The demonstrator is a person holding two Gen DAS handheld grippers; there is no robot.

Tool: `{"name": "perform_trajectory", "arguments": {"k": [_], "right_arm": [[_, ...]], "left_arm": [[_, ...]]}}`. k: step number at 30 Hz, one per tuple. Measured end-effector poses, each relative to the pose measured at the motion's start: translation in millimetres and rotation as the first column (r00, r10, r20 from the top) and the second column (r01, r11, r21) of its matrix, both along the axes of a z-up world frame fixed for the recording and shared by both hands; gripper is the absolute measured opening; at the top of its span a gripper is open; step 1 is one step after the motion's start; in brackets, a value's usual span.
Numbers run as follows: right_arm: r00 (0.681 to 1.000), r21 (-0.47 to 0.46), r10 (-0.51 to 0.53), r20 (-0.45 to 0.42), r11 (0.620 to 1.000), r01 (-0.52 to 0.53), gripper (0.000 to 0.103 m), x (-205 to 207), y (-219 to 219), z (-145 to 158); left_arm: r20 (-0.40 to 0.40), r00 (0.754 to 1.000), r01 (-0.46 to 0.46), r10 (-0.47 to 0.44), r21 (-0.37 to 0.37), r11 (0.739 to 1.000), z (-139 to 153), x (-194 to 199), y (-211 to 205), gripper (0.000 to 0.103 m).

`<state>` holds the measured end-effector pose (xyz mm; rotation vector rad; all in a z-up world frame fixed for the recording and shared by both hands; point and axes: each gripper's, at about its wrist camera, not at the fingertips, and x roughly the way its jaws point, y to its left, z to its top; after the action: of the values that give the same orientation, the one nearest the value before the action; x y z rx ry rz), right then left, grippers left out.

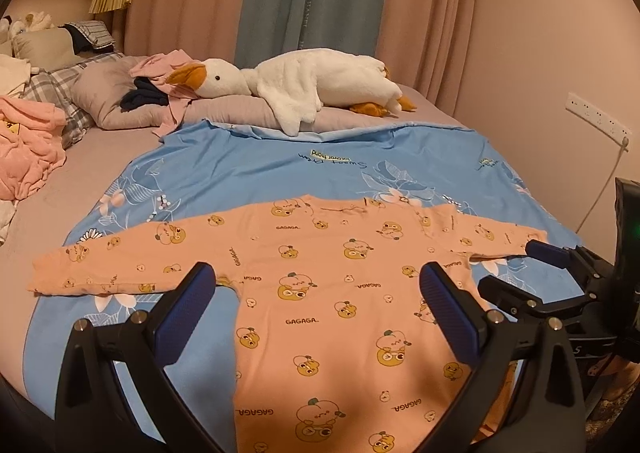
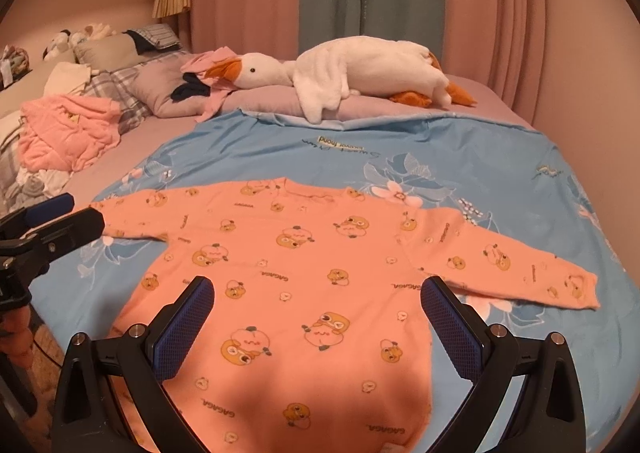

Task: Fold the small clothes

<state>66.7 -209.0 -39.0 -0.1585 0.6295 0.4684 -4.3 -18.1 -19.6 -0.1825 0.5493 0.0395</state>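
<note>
shirt (image 1: 320,293) flat on bed (image 1: 100,181), frame centre, sleeves running left-right | your left tongs (image 1: 316,309) and right tongs (image 2: 318,317) both wide, empty, above its body | each sleeve nearest same-side tongs

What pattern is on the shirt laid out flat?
The shirt is peach-orange with cartoon duck prints and "GAGAGA" lettering, clearest in the right wrist view.
</note>
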Motion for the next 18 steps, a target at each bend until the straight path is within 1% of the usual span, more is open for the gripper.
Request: {"name": "perform_trajectory", "arguments": {"k": [7,10,14,18], "right_arm": [[1.0,0.02,0.01,-0.004,1.0,-0.01,0.102,-1.0,-1.8,-0.7],[1.0,0.012,0.024,0.009,1.0,-0.024,0.102,-3.8,0.5,-0.2],[0.999,0.011,0.031,0.005,0.999,-0.031,0.102,-3.4,3.0,-0.7],[1.0,0.006,0.022,-0.002,1.0,-0.022,0.102,-2.7,3.5,-2.3]], "left_arm": [[-0.019,1.0,0.012,-0.012,-0.005,1.0,-0.1,1.9,-0.5,0.102],[-0.023,1.0,0.018,-0.018,0.0,1.0,-0.8,1.5,-2.7,0.102],[-0.025,1.0,0.02,-0.02,0.002,1.0,-0.1,3.0,-3.5,0.102],[-0.02,1.0,0.015,-0.015,-0.015,1.0,0.1,2.4,1.0,0.102]]}}
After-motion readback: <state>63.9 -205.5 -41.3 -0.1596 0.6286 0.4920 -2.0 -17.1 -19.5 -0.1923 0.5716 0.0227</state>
